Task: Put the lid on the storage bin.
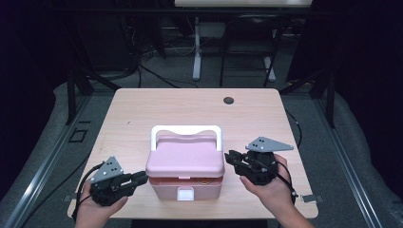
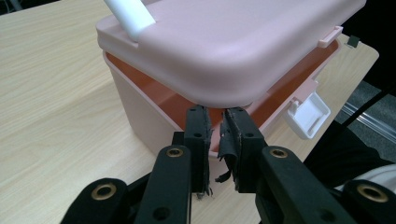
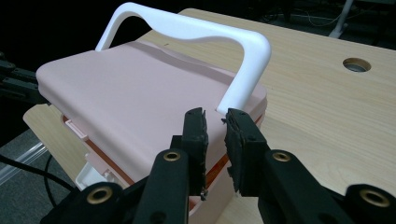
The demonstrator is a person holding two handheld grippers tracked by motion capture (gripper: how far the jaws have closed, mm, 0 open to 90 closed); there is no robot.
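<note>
Dark room; grey floor (image 1: 361, 156) (cables (image 1: 157, 76) strewn); pale wooden table (image 1: 190, 107).

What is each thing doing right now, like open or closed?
Lid: a bit ajar at the front, a gap shows above the box.
Box: upright on the table.
Latch: undone, hanging down.
Handle: swung toward the back of the lid.
Left gripper: jaws nearly together, holding nothing, at the box's left side.
Right gripper: jaws nearly together, holding nothing, at the lid's right side.
</note>
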